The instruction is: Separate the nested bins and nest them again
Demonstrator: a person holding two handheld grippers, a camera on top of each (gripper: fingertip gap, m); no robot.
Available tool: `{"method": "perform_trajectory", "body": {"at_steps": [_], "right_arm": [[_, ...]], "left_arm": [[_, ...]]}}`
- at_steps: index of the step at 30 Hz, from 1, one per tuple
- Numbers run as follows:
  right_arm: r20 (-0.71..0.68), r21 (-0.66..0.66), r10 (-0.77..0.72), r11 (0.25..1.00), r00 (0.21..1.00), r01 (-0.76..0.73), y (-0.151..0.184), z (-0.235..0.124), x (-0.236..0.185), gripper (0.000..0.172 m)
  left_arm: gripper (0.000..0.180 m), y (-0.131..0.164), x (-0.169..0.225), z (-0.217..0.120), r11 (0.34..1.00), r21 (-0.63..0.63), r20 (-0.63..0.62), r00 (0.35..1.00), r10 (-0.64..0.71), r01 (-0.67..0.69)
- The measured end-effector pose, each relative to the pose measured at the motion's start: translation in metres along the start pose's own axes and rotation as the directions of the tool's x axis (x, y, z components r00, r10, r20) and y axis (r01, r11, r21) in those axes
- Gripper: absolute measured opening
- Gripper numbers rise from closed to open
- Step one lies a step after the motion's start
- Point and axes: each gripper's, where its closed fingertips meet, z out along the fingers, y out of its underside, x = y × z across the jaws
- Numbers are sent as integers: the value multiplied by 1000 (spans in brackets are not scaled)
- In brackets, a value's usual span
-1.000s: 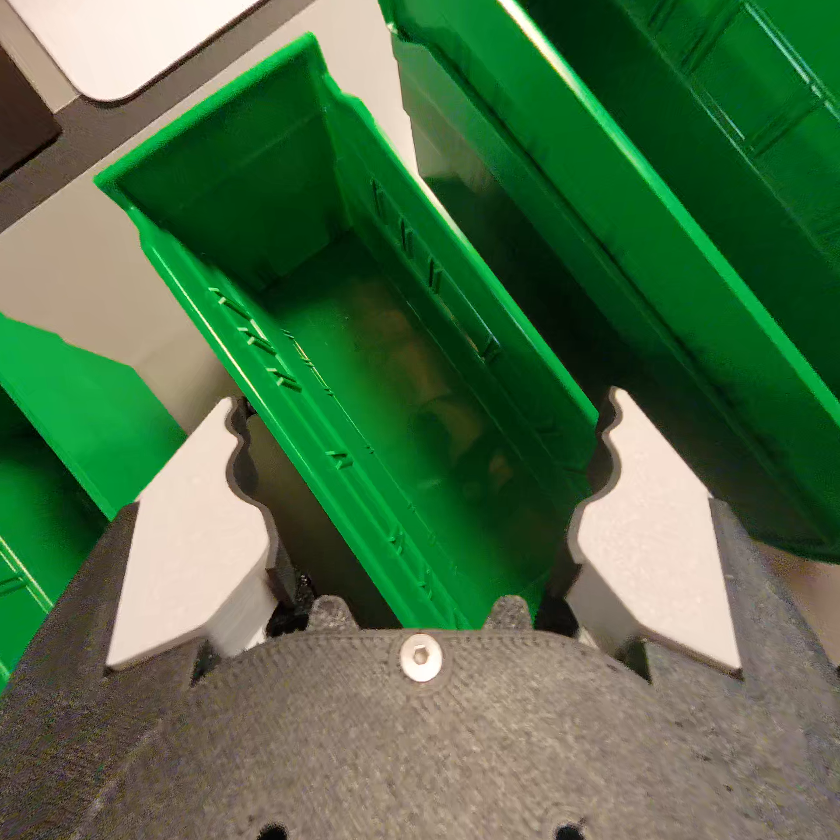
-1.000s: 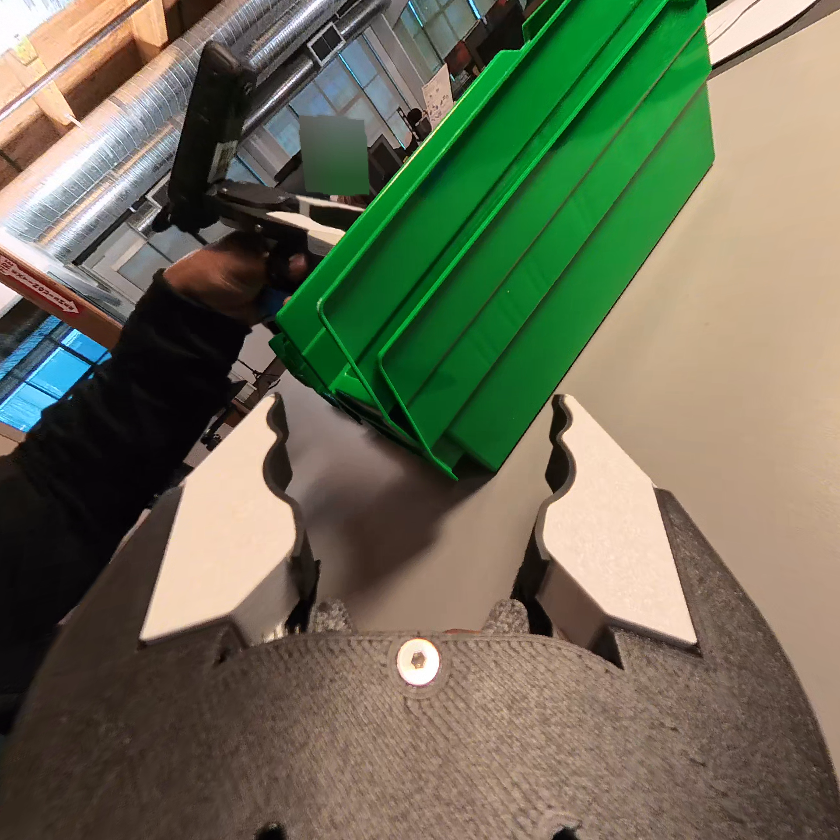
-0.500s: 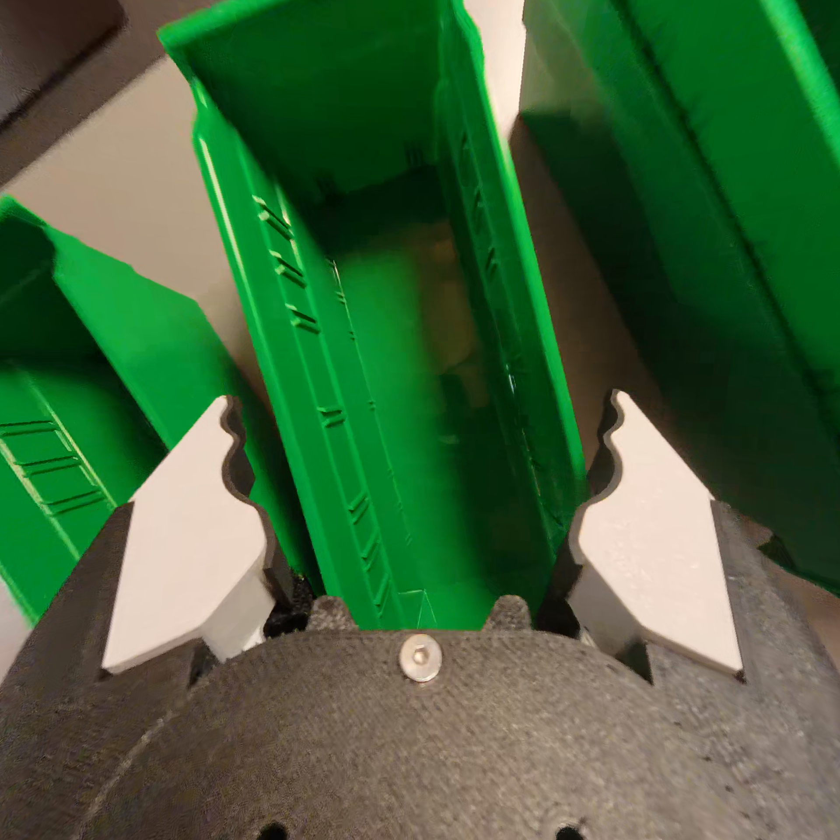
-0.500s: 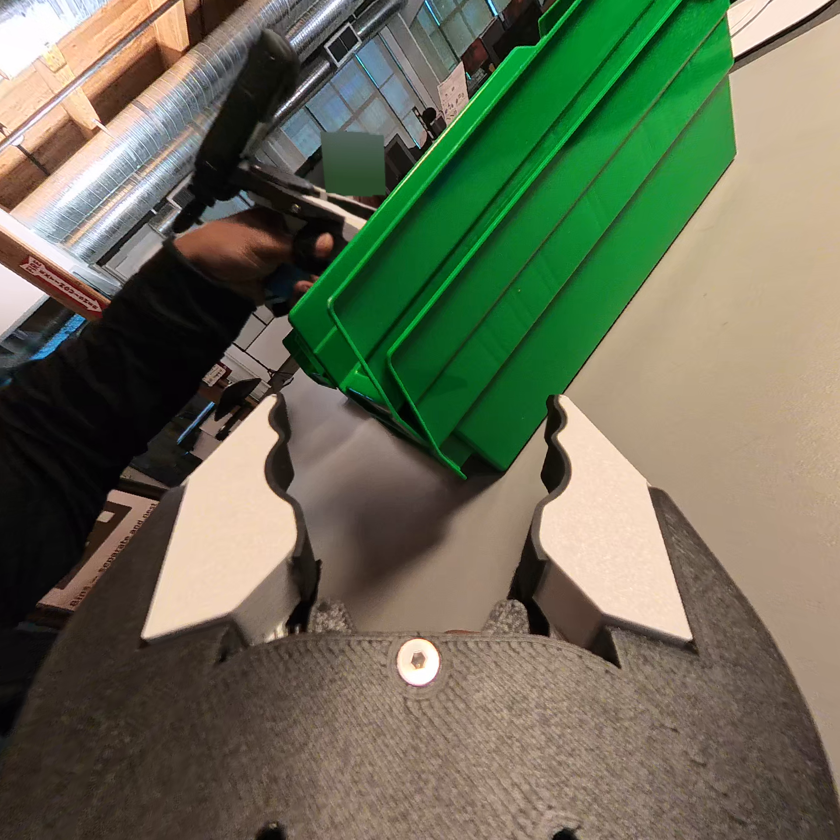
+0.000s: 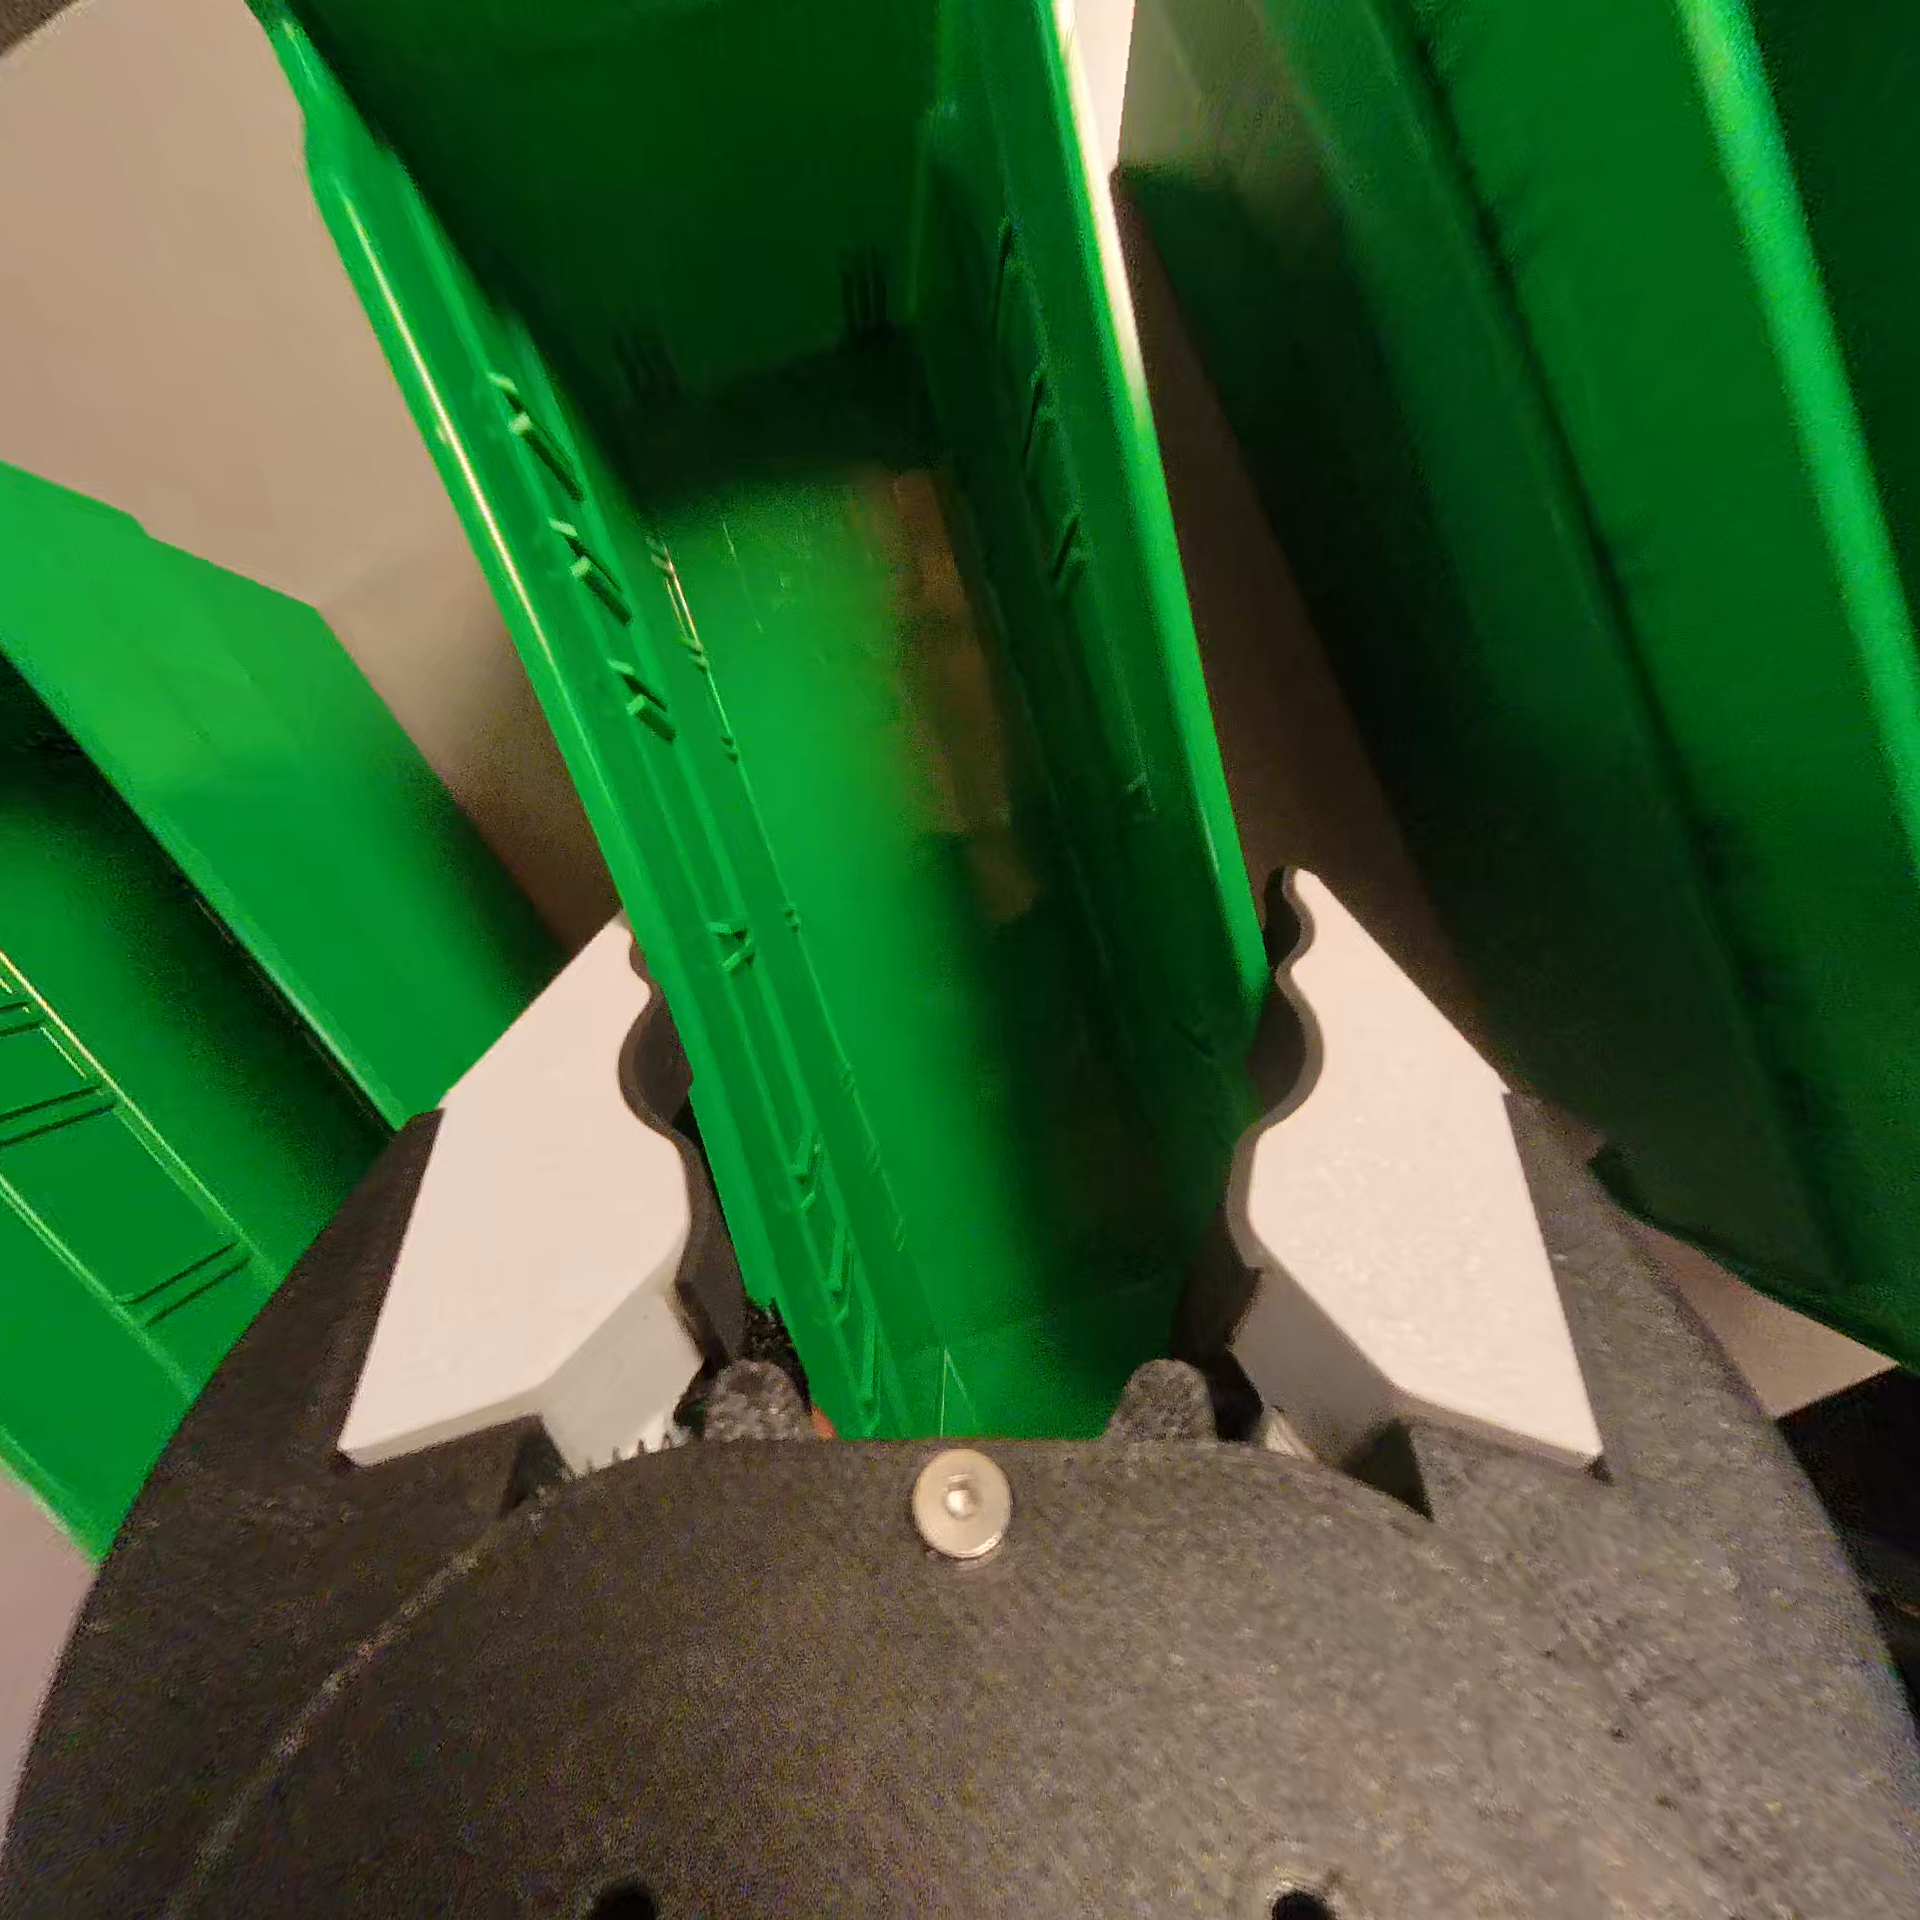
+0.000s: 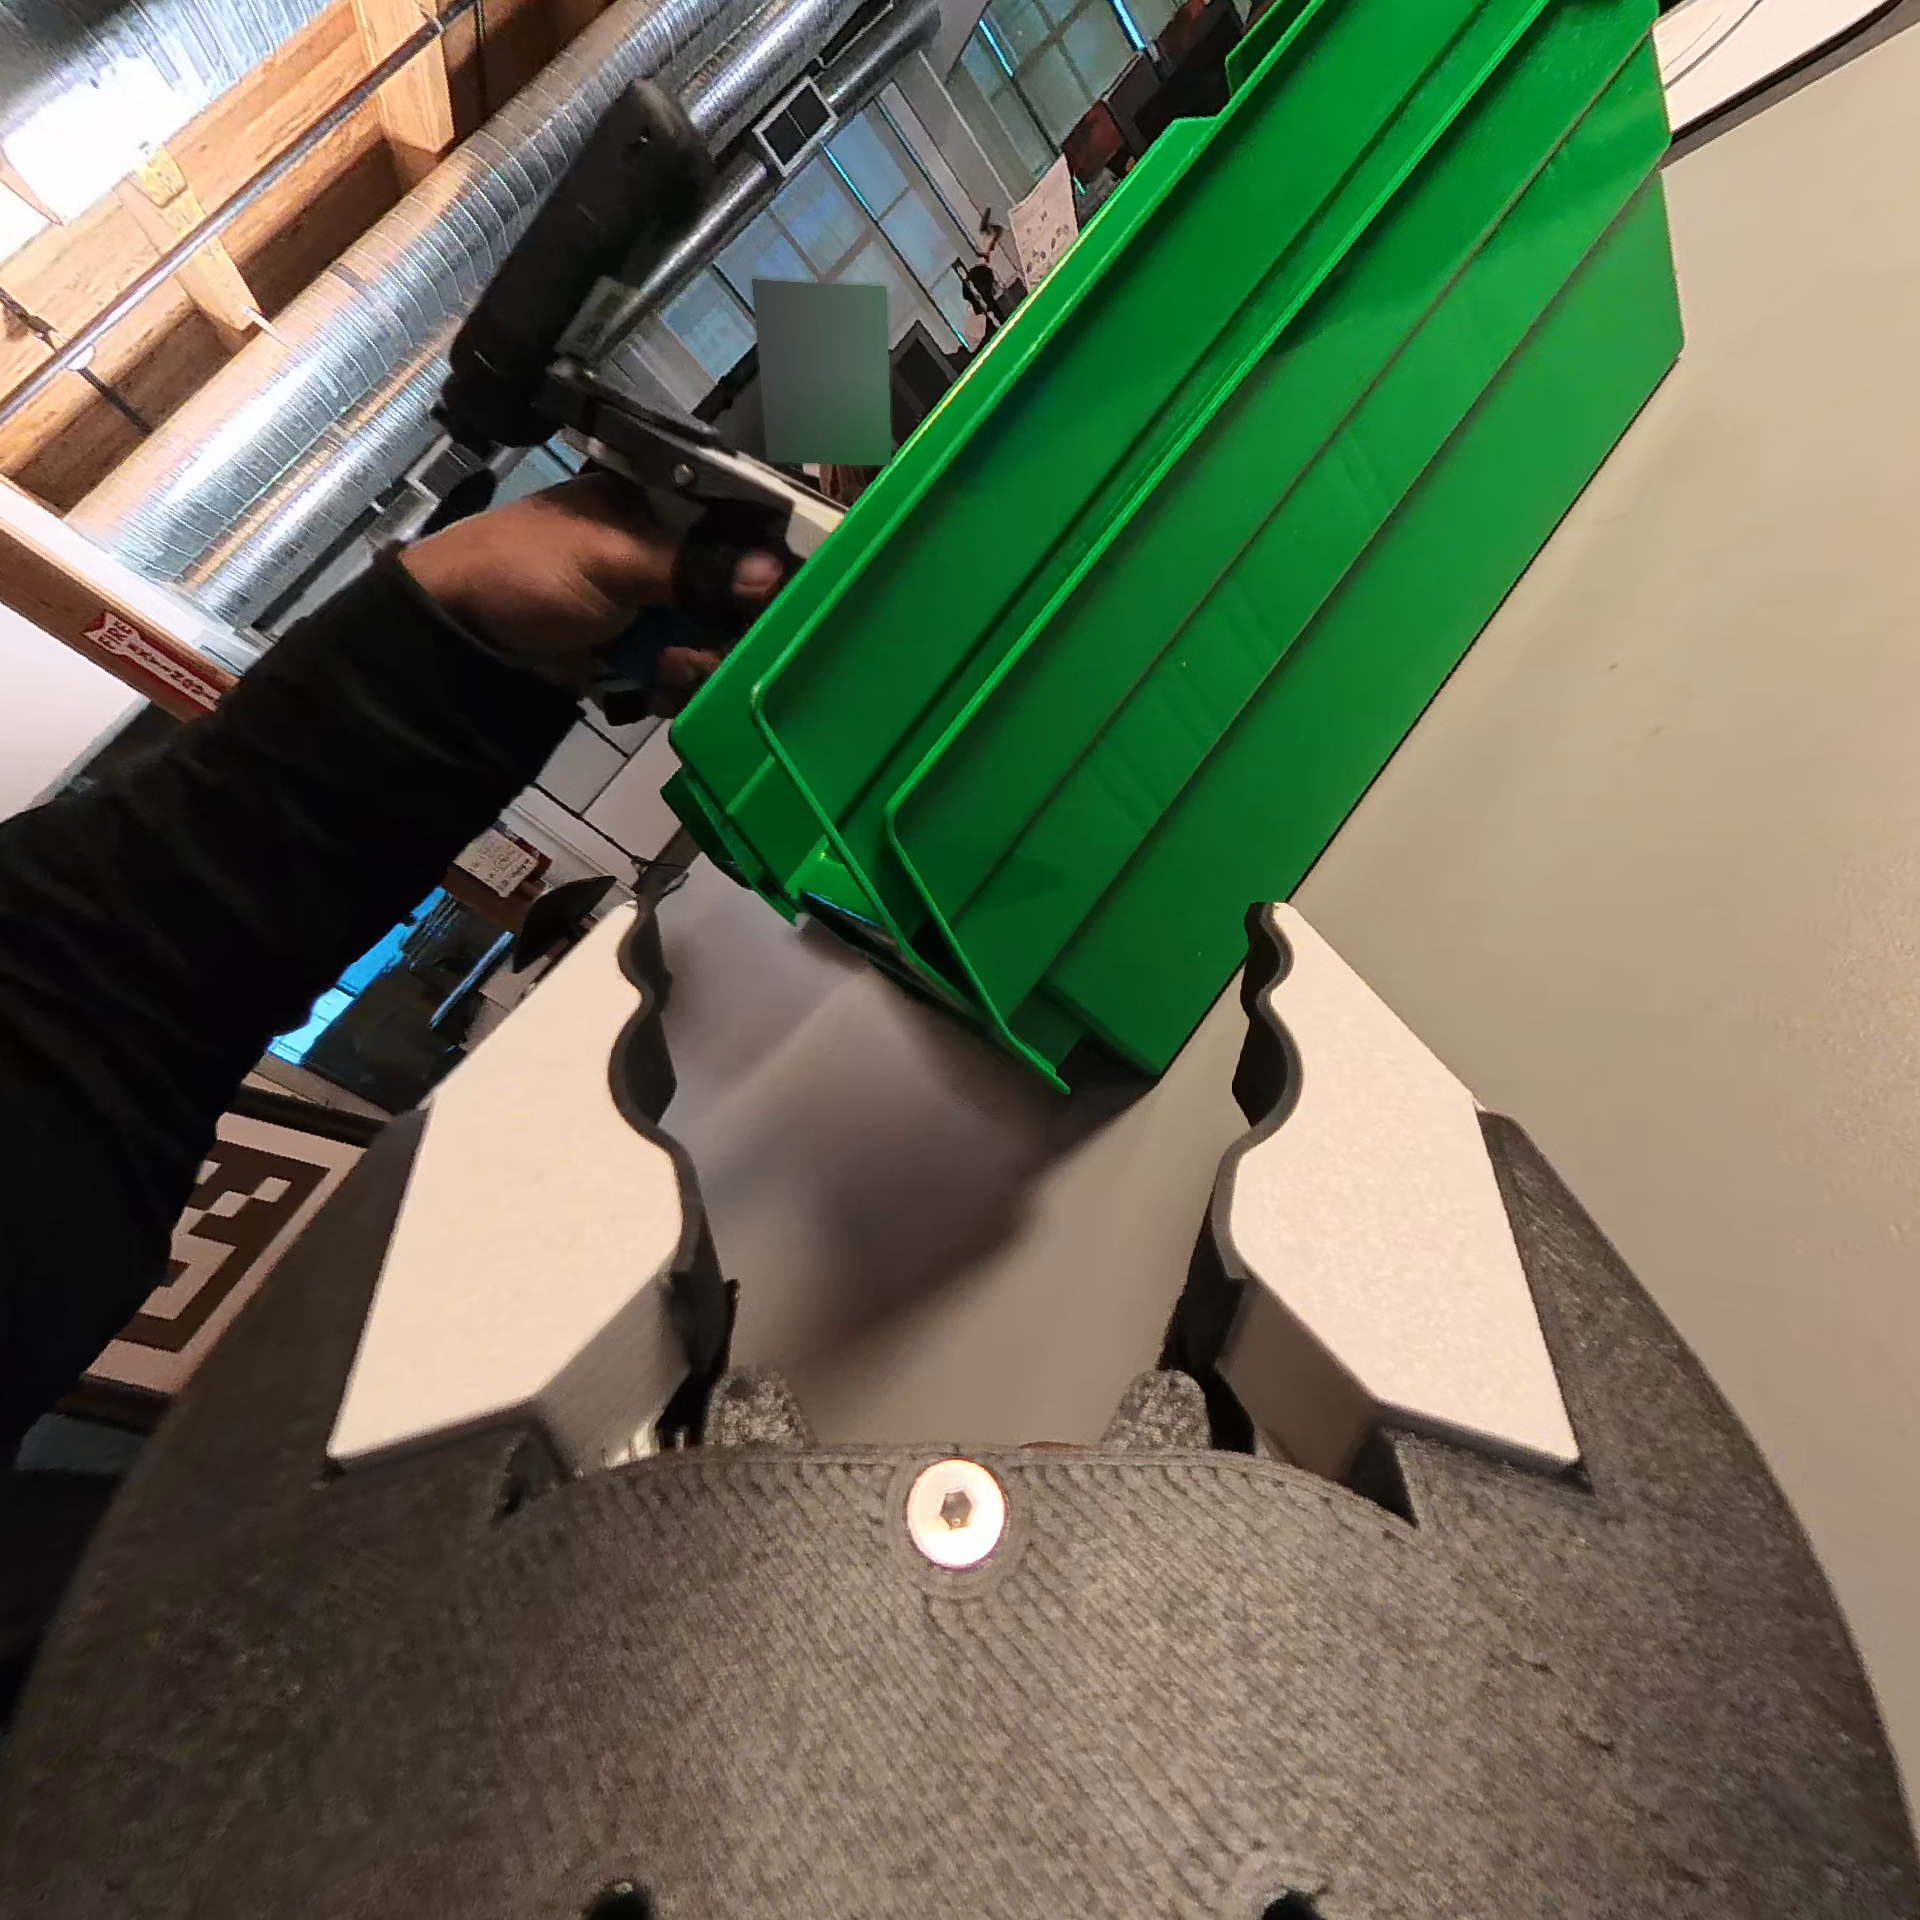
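Green narrow bin runs lengthwise from the left tongs, clamped across it; right tongs gape apart, empty.

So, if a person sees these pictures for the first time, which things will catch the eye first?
First the bright green: a narrow green bin fills the middle of the left wrist view, standing between the fingers of the left gripper, which close on its two long sides. In the right wrist view, a tilted stack of nested green bins rests on the grey table, beyond the open, empty right gripper.
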Motion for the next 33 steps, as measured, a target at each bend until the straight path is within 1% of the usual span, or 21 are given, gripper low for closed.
{"method": "perform_trajectory", "body": {"at_steps": [2,4,8,11,13,14,18,22,24,29,33], "right_arm": [[6,3,5,1000,1000,-5,0,-1,-1,111],[14,3,9,1000,1000,-9,-1,-1,-1,111],[23,8,12,1000,1000,-12,-1,-2,-2,111],[27,9,13,1000,1000,-13,-1,-2,-2,111],[29,11,15,1000,999,-15,-2,-2,-3,111],[31,13,16,1000,999,-16,-2,-3,-3,111],[31,20,20,1000,999,-21,-3,-5,-3,111],[-9,-3,17,1000,1000,-17,1,-10,2,111],[-19,-6,25,1000,1000,-25,1,-13,5,111],[-9,2,56,998,998,-56,-2,-18,8,111],[-6,-7,52,999,999,-52,0,-17,7,111]], "left_arm": [[110,-9,0,-15,998,45,-36,998,-48,50],[109,-20,-3,-37,990,104,-63,994,-93,100],[109,-52,3,-100,950,242,-157,974,-162,197],[110,-76,25,-146,913,335,-235,959,-160,234],[110,-88,48,-164,896,366,-294,945,-146,253],[110,-92,62,-167,892,369,-323,936,-139,259],[110,-96,113,-156,900,350,-400,910,-108,261],[111,-99,141,-140,891,368,-416,904,-97,265],[111,-100,146,-128,895,351,-413,903,-117,276],[113,-98,144,-97,911,306,-346,924,-163,276],[117,-99,142,-82,918,290,-293,938,-184,271]]}}
